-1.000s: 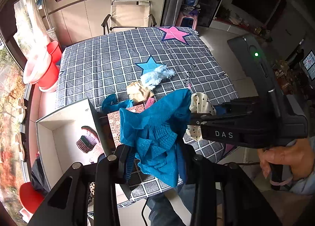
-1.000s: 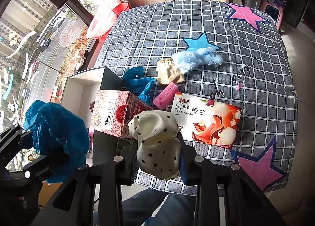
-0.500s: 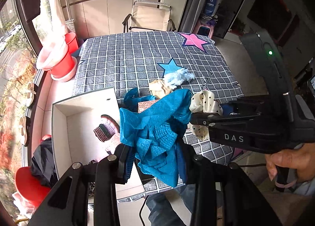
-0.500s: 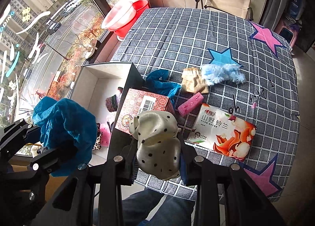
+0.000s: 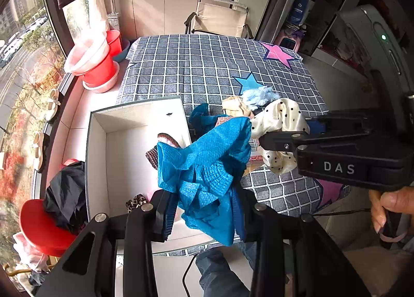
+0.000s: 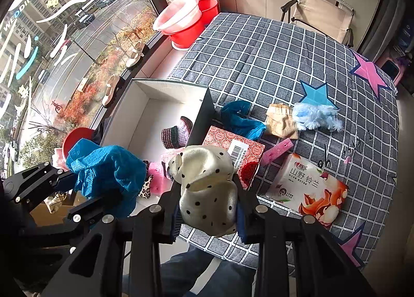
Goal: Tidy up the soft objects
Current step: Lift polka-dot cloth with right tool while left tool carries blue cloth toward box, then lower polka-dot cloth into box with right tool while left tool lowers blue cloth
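My left gripper [image 5: 204, 209] is shut on a crumpled blue cloth [image 5: 204, 165], which hangs over the near right part of the white box [image 5: 98, 157]. The same blue cloth [image 6: 106, 167] shows at the left of the right wrist view. My right gripper [image 6: 208, 215] is shut on a cream cloth with black dots [image 6: 207, 188], held above the table's near edge beside the box [image 6: 145, 90]. That dotted cloth [image 5: 279, 121] appears in the left view too. In the box lie a knitted striped piece [image 6: 176, 134], a pink piece [image 6: 157, 175] and a leopard-print piece [image 6: 146, 188].
On the checked tablecloth [image 6: 271, 59] lie a blue cloth [image 6: 240, 121], a beige cloth [image 6: 280, 121], a fluffy light-blue piece [image 6: 318, 117], a pink sponge [image 6: 276, 151], a red patterned box [image 6: 238, 149] and a tissue pack [image 6: 308, 188]. Red basins [image 6: 186, 23] stand by the window, a folding chair [image 6: 320, 15] behind.
Both grippers have swung left toward the white box, each keeping its cloth. The box interior now fills more of both views.
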A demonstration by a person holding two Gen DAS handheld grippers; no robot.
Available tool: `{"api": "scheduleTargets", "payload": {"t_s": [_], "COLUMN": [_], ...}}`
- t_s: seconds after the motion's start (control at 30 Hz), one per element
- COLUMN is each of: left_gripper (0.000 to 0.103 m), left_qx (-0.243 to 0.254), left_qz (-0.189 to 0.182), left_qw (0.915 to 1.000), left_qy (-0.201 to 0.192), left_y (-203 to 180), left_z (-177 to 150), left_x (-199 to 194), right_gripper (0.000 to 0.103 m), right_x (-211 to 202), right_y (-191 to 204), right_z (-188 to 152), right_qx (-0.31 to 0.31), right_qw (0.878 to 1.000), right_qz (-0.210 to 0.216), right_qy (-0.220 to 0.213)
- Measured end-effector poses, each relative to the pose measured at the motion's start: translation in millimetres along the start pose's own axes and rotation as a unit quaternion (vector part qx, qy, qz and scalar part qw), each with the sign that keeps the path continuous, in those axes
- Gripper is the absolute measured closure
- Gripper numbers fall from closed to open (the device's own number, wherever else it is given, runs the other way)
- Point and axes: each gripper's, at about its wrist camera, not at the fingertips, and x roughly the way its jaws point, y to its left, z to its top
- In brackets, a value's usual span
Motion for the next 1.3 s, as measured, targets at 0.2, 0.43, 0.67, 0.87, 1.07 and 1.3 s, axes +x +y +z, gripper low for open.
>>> {"api": "scheduleTargets", "payload": {"t_s": [0.2,0.43,0.67,0.87,1.07,1.3], "left_gripper": [0.063,0.063,0.063,0.063,0.063,0.063], "left_qx": [-0.027,-0.048,-0.068,-0.086,-0.097,-0.126], "left_qz": [0.008,0.018,0.02,0.026,0.03,0.039], "left_qw": [0.9996,0.9987,0.9974,0.9959,0.9947,0.9912], "left_qy": [0.002,0.006,0.008,0.012,0.016,0.015], "left_y": [19,37,49,59,65,76], "left_z": [-5,-13,-19,-25,-27,-29], "left_x": [1,3,5,8,12,14], "right_gripper": [0.069,0.069,0.069,0.069,0.069,0.069], "right_x": [6,12,21,28,34,44], "right_y": [16,34,46,57,71,82], "right_z": [6,14,19,24,32,37], "right_qx": [-0.022,-0.046,-0.063,-0.082,-0.108,-0.128], "right_qw": [1.0,0.999,0.998,0.996,0.993,0.99], "right_qz": [0.002,0.006,0.009,0.01,0.012,0.019], "right_qy": [0.009,0.014,0.026,0.038,0.046,0.055]}}
